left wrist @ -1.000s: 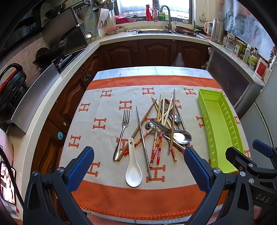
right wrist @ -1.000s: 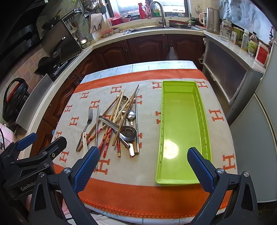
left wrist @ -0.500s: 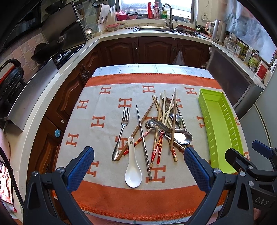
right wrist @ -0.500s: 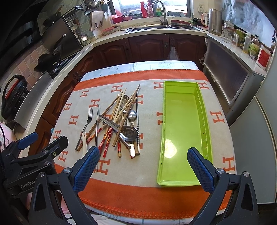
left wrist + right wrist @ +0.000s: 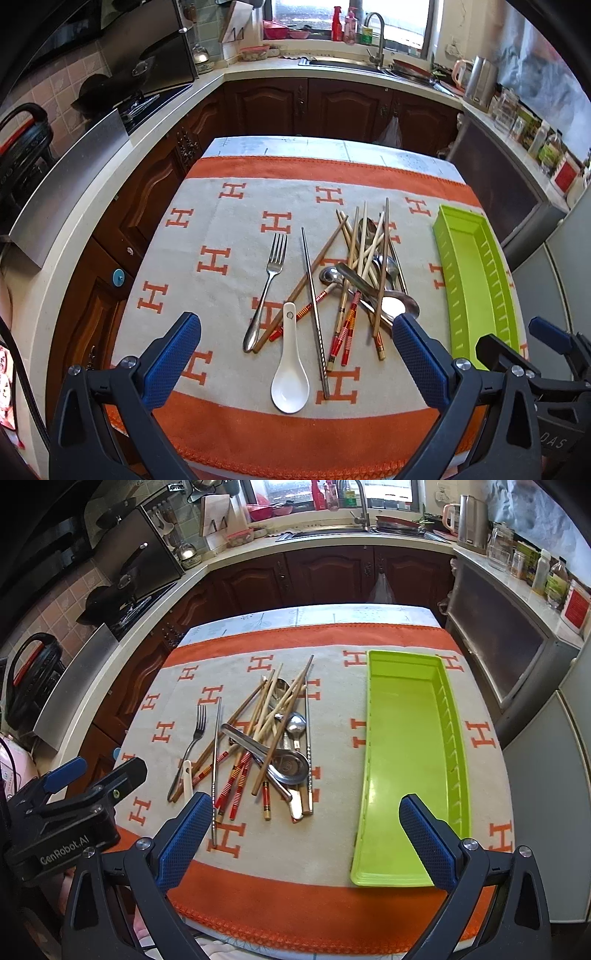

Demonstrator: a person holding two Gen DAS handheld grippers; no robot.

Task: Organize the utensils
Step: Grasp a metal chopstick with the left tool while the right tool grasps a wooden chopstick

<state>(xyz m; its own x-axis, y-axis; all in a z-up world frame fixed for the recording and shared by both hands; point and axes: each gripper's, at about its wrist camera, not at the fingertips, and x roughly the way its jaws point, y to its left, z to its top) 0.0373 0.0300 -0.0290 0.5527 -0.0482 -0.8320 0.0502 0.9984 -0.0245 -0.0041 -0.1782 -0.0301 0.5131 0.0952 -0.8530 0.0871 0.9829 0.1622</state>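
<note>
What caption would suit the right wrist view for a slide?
Open right gripper above an orange-bordered cloth: mixed utensil pile lies left of an empty green tray.

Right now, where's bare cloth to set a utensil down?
Free: the cloth left of the fork, the strip between the utensil pile and the green tray, and the empty tray itself. Crowded: the pile.

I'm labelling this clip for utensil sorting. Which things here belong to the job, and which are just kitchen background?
Part of the job: green tray, fork, white soup spoon, pile of chopsticks and metal spoons, left tool and right tool, both open.

Just background: kettle, faucet, wok, patterned cloth.
</note>
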